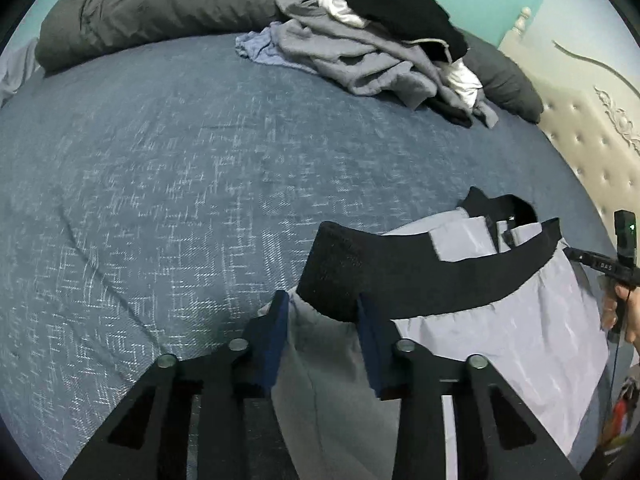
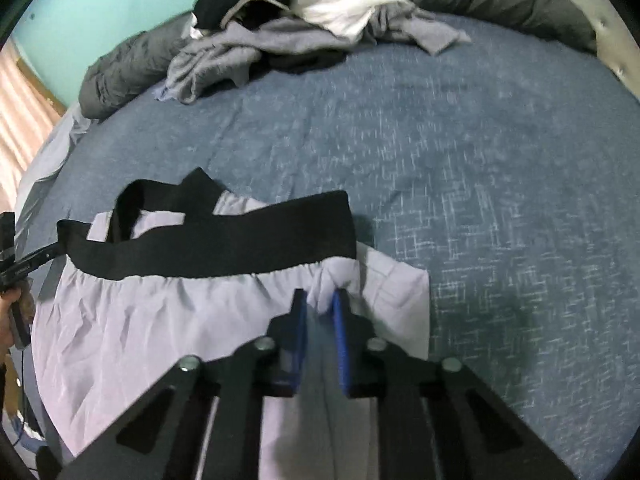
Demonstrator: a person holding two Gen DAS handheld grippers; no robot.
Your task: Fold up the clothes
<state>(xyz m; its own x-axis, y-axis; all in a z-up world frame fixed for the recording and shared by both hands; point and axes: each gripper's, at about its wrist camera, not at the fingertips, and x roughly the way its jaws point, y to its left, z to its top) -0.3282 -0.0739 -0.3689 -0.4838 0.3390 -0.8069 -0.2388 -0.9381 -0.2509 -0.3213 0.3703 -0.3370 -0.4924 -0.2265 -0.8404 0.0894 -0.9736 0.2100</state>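
Note:
Pale lilac shorts [image 1: 500,340] with a wide black waistband [image 1: 440,280] lie at the near edge of the blue bed [image 1: 160,160]. My left gripper [image 1: 322,300] is shut on the waistband's left end, which bulges up between the blue pads while pale cloth hangs below. In the right wrist view the shorts [image 2: 160,320] spread to the left under the waistband [image 2: 220,240]. My right gripper [image 2: 320,295] is shut on a pinch of the pale cloth just below the waistband's right end.
A heap of grey, black and white clothes [image 1: 380,40] [image 2: 280,32] sits at the far side of the bed [image 2: 480,160]. A dark grey duvet [image 1: 140,12] runs along the back. A tufted cream headboard [image 1: 592,128] stands at the right. A hand [image 1: 616,312] shows at the edge.

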